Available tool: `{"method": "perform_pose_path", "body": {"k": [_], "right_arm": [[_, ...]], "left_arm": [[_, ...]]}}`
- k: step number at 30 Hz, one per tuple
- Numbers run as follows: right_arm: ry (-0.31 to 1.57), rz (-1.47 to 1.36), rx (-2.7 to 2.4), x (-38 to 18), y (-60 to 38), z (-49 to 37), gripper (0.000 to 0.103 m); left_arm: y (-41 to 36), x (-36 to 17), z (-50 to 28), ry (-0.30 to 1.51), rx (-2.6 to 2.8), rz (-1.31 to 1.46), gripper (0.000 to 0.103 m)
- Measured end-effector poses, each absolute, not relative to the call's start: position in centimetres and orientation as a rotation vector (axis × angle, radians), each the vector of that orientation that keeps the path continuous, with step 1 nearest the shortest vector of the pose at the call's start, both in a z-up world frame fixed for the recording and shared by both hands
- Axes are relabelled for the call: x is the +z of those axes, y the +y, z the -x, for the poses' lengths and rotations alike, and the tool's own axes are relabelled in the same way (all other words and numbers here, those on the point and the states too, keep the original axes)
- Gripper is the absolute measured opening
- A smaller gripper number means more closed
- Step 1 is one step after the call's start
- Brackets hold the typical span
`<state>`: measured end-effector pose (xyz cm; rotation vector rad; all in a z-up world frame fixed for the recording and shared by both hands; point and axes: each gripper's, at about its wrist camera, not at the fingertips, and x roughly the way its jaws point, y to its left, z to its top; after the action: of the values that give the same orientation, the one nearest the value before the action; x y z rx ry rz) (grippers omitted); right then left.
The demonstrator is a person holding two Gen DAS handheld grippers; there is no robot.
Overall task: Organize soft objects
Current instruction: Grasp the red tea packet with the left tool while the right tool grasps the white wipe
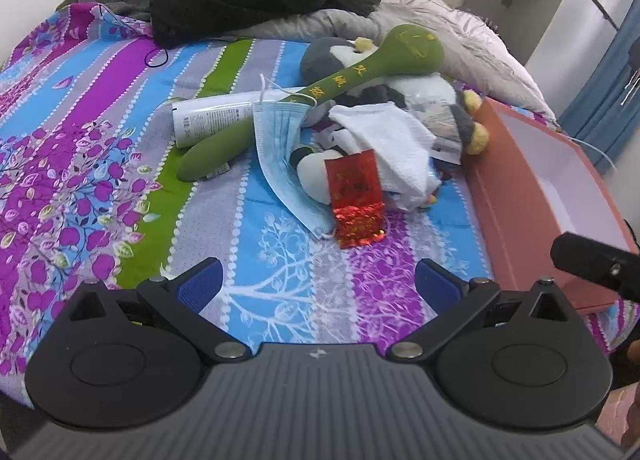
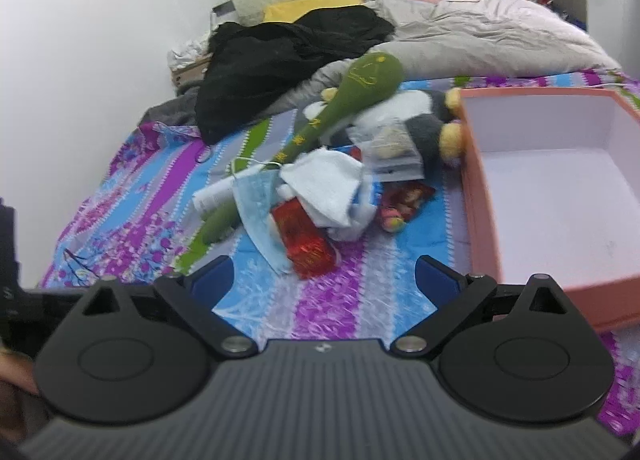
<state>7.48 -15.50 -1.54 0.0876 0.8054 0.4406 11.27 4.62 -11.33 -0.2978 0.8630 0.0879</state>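
Pile: soft things heaped mid-bed [image 1: 120, 108], left of the box [image 1: 520, 220]; nothing boxed yet, we judge.
Left tool [image 1: 318, 286]: spread wide, empty, short of the mask [image 1: 280, 148].
Plush stick [image 1: 320, 88]: lies across a white tube [image 1: 216, 112].
Cloth [image 1: 388, 136]: draped on the penguin toy [image 1: 440, 96].
Right tool [image 2: 324, 280]: spread wide, empty.
Risk: we may snag the mask's loops and drag the red packet [image 1: 356, 200] along.

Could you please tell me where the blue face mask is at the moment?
The blue face mask lies on the bedsheet at the pile's left edge, draped between the green plush mallet and the red packet.
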Motion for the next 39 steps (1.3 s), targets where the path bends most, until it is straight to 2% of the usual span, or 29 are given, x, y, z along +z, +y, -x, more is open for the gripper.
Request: {"method": "perform_pose_path", "body": {"k": [3, 4, 5, 15, 24, 27, 29, 31, 33, 36, 38, 39], "right_arm": [[0.812, -0.065, 0.454, -2.4, -14.4, -8.9, 0.084], [0.809, -0.049, 0.451, -2.8, -14.0, -9.5, 0.075], [0.806, -0.043, 0.452, -3.1, -13.8, -9.9, 0.074], [0.780, -0.002, 0.432, -7.0, -12.7, -15.5, 0.073], [0.803, -0.034, 0.483, -9.5, -11.8, -19.2, 0.073], [0.812, -0.026, 0.496, -10.3, -11.5, -20.2, 0.068], [0.818, -0.027, 0.499, -10.8, -11.4, -20.8, 0.062], [0.821, -0.017, 0.503, -11.2, -11.2, -21.3, 0.055], [0.828, -0.026, 0.529, -11.4, -11.0, -21.6, 0.053], [0.831, -0.010, 0.554, -11.8, -10.3, -21.8, 0.039], [0.823, 0.007, 0.566, -11.7, -10.0, -21.7, 0.021], [0.821, 0.000, 0.574, -11.6, -10.0, -21.6, 0.016]], "left_arm": [[5.0, -12.4, -12.4, 0.857, 0.076, 0.296, 0.103], [5.2, -12.8, -12.8, 0.854, 0.069, 0.302, 0.102], [5.4, -13.2, -13.3, 0.851, 0.065, 0.312, 0.102], [5.1, -18.0, -17.5, 0.854, -0.025, 0.377, 0.091], [3.6, -20.3, -21.2, 0.870, -0.063, 0.411, 0.087], [3.4, -20.9, -22.1, 0.876, -0.057, 0.421, 0.082], [3.2, -21.3, -22.7, 0.875, -0.053, 0.424, 0.080], [3.0, -21.7, -23.2, 0.881, -0.044, 0.425, 0.073], [2.9, -22.1, -23.7, 0.889, -0.035, 0.432, 0.070], [2.5, -22.6, -24.2, 0.903, -0.018, 0.413, 0.059], [2.5, -22.6, -24.1, 0.893, -0.018, 0.425, 0.057], [2.5, -22.5, -24.0, 0.889, -0.015, 0.428, 0.056]]}}
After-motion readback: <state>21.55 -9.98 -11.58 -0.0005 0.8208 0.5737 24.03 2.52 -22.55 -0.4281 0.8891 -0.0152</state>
